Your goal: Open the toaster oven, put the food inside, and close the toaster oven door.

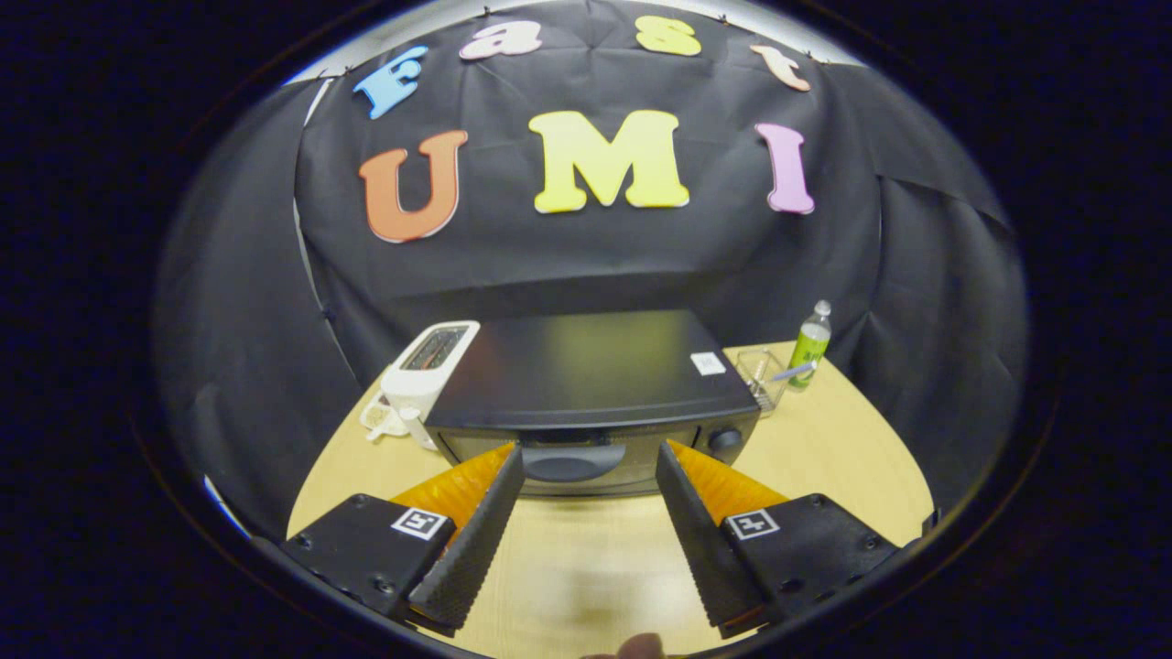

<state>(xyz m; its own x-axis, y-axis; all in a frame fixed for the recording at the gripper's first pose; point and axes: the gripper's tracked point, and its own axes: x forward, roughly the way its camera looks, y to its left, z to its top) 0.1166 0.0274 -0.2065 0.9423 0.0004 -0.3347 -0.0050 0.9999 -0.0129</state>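
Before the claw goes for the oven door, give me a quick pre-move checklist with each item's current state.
1. Claw open, holding nothing: ok.
2. Toaster oven door shut, ready to open: ok.
3. Door handle lined up just ahead, between the fingers: ok.
4. Bare table between claw and oven: ok.
5. White toaster beside the oven, apart from the door: ok.
6. Food located: cannot tell.

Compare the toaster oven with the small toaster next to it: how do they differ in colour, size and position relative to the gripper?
The toaster oven is black; the toaster is white. The toaster oven is far wider and sits just ahead of the open gripper, its door shut, while the toaster stands beside it, off to one side of the fingers. The toaster has slots on top; the toaster oven's top is flat. Both stand on the wooden table.
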